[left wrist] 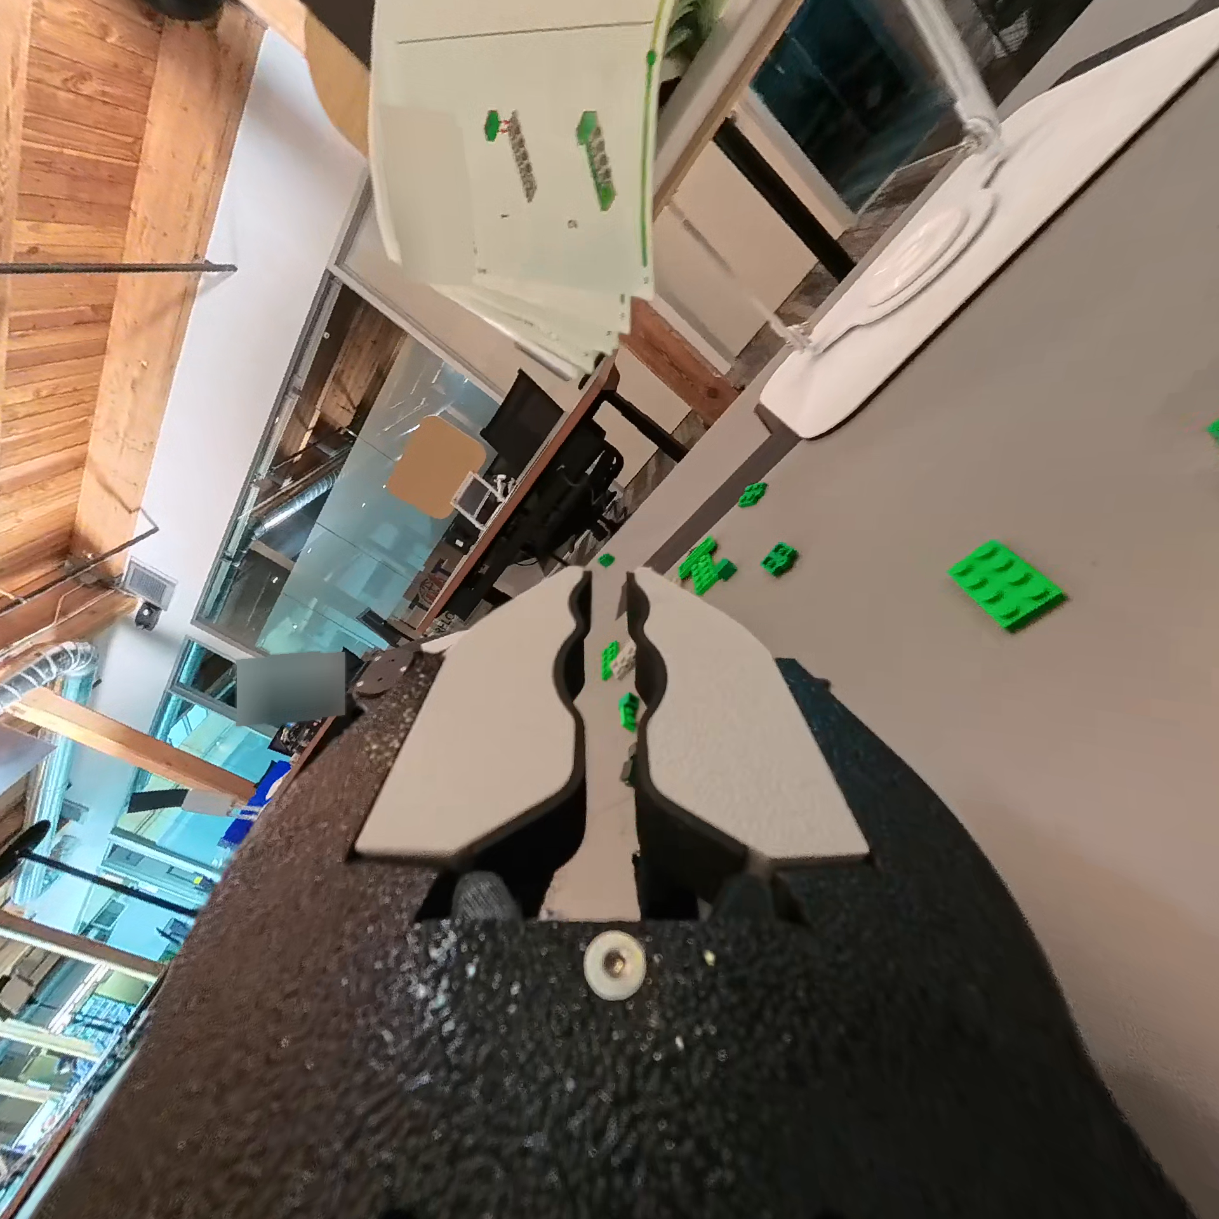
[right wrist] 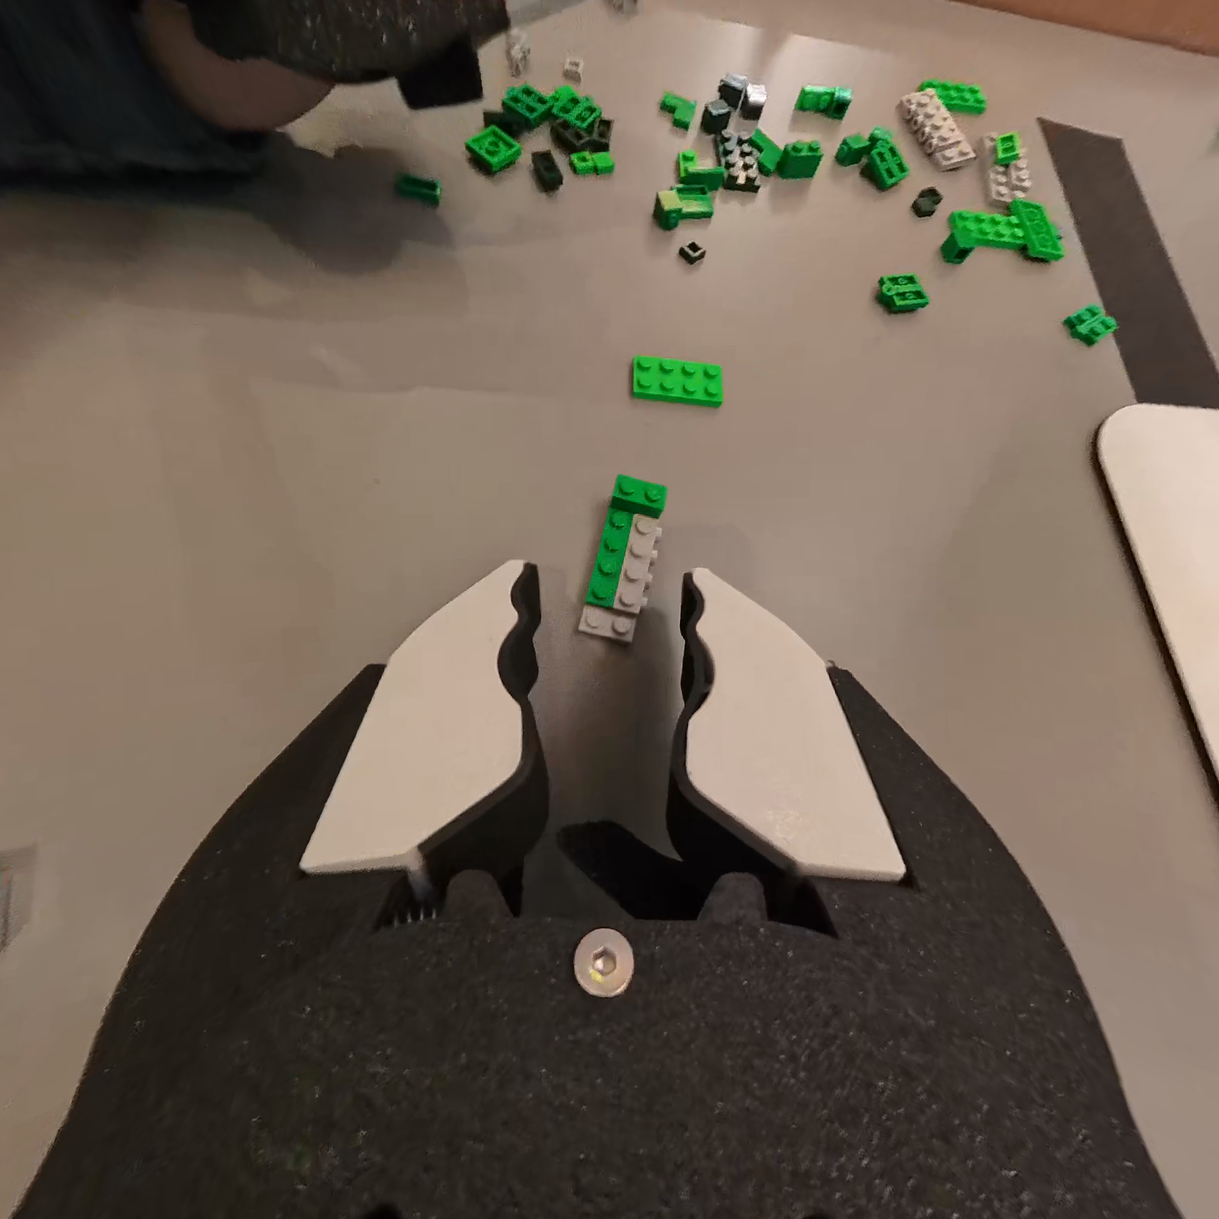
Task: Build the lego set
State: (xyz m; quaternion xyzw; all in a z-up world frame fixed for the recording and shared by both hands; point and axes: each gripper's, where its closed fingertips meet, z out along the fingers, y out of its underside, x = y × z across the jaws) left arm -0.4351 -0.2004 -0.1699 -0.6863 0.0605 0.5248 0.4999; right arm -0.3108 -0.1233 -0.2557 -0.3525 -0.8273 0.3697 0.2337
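Observation:
A small assembly of green and grey plates (right wrist: 623, 561) lies flat on the grey table (right wrist: 264, 528). My right gripper (right wrist: 610, 584) is open and empty, with its fingertips on either side of the assembly's near end, not touching it. A green 2x4 plate (right wrist: 677, 380) lies alone beyond it. My left gripper (left wrist: 610, 577) is held tilted above the table's edge, with only a narrow gap between its fingers and nothing in it. Through that gap the assembly (left wrist: 617, 659) shows. The green plate (left wrist: 1006, 584) lies to its right.
Several loose green, grey and dark bricks (right wrist: 725, 152) are scattered across the far table. A white board (right wrist: 1174, 561) lies at the right, with a dark strip (right wrist: 1108, 264) behind it. The instruction booklet (left wrist: 528, 165) stands open. A person's hand holds the left gripper (right wrist: 435, 79) at top left. Across from one pair of fingers to the other is roughly 15 centimetres. About 8 centimetres separates my right fingertips from the green 2x4 plate (right wrist: 677, 380). It turns up in the left wrist view (left wrist: 1009, 575) as well.

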